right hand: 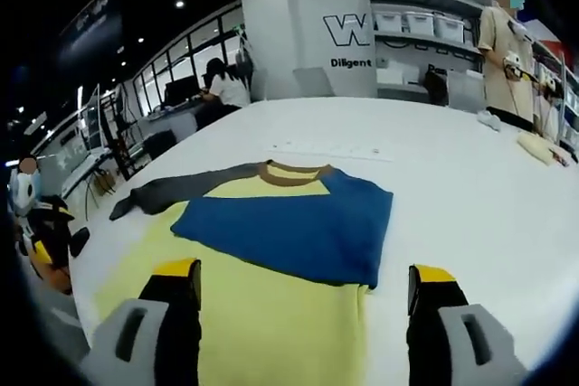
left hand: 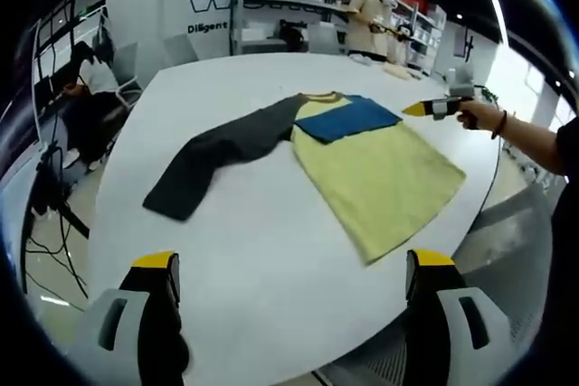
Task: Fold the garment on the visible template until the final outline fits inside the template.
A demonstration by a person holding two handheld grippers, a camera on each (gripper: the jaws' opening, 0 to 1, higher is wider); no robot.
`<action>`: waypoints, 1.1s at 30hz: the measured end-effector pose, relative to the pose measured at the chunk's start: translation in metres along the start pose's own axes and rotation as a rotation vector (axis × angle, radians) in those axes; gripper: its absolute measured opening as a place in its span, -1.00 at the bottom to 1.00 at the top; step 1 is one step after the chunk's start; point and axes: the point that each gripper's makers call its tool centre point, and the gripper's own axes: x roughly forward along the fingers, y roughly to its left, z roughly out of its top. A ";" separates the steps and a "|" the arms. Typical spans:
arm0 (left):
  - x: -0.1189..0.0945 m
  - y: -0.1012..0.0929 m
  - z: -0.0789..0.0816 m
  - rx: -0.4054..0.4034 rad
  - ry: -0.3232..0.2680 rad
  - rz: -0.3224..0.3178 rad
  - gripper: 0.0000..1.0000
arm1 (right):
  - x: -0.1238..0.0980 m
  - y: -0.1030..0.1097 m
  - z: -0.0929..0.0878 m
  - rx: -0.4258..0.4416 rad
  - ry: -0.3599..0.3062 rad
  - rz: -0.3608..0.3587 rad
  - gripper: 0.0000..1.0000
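So I see the shirt (left hand: 362, 169) lying flat on the white surface (left hand: 262, 250), near its right edge in the left gripper view. It has a yellow body, a brown collar (left hand: 318, 96) and a dark grey sleeve (left hand: 213, 155) that sticks out long to one side. The other sleeve is blue (left hand: 348, 118), and it is folded in over the chest of the shirt. In the right gripper view the blue sleeve (right hand: 294, 228) sits on top of the yellow part, just ahead of my jaws, and the grey sleeve (right hand: 181, 189) runs away to the left.

My left hand-held gripper (left hand: 294, 277) is spread wide over bare surface, holding nothing, well apart from the shirt. My right hand-held gripper (right hand: 303, 287) is spread wide too, with nothing between its jaws, and the yellow cloth is below it. I also see it from the side in the left gripper view (left hand: 430, 108), held in a hand (left hand: 479, 115) near the blue sleeve.

On the wall behind I can read a big "W" (right hand: 348, 30) and the word "Diligent" (right hand: 351, 62) under it. The rest is cut off.
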 end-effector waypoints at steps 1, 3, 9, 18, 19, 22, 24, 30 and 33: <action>0.000 0.000 0.000 -0.001 0.001 0.000 0.98 | -0.001 0.001 0.001 -0.001 -0.003 0.001 0.97; 0.000 0.002 0.000 -0.010 0.000 0.002 0.98 | -0.007 0.006 0.003 -0.008 -0.018 0.012 0.98; 0.000 0.006 -0.001 -0.037 -0.001 0.019 0.97 | -0.029 0.022 0.010 -0.022 -0.061 0.043 0.98; 0.005 0.012 0.002 -0.076 -0.009 0.029 0.95 | -0.054 0.048 0.007 -0.046 -0.081 0.106 0.98; 0.006 0.013 0.003 -0.084 -0.013 0.029 0.95 | -0.058 0.052 0.005 -0.055 -0.082 0.111 0.98; 0.007 0.016 0.007 -0.110 -0.039 0.030 0.93 | -0.068 0.065 0.006 -0.060 -0.102 0.154 0.98; 0.008 0.018 0.009 -0.127 -0.049 0.032 0.92 | -0.073 0.070 0.007 -0.051 -0.117 0.176 0.98; 0.012 0.028 0.010 -0.164 -0.064 0.050 0.89 | -0.089 0.097 0.001 -0.116 -0.112 0.247 0.99; 0.016 0.035 0.010 -0.198 -0.069 0.057 0.89 | -0.095 0.108 -0.009 -0.128 -0.089 0.270 0.99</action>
